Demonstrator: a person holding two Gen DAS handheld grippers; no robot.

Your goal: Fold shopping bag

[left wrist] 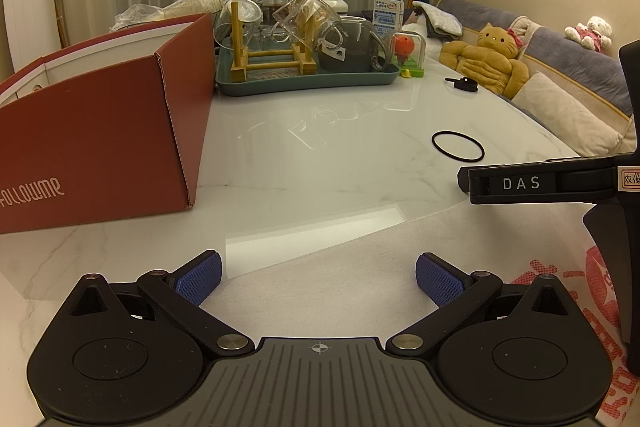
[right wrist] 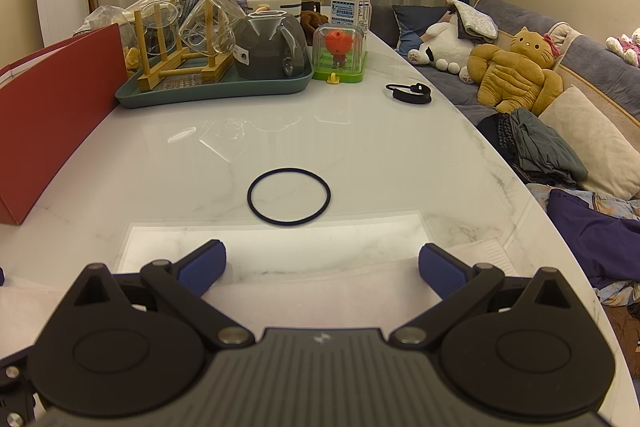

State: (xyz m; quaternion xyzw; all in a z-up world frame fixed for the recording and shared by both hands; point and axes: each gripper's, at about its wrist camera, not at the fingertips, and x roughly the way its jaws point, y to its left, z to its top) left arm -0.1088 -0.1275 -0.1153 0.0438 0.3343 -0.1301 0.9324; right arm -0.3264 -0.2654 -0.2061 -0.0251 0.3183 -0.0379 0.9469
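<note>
Your left hand-held gripper [left wrist: 319, 281] hangs low over the near edge of the desk [left wrist: 320, 155] with its blue pads spread wide and nothing between them, and your right hand-held gripper [right wrist: 322, 271] does the same on its side, jaws apart and empty. The shopping bag [left wrist: 360, 259] lies flat on the desk just under and ahead of both, a white fabric sheet with red print showing at the right in the left wrist view; it is spread out like this so an edge can be pinched from each side. With both grippers parted above the cloth, you look ready to take hold for a fold, though no fold is visible yet. The black ring [right wrist: 289, 197] rests on bare desk just beyond the bag, and the red box [left wrist: 100, 131] stands off to the left, both clear of the folding area.
</note>
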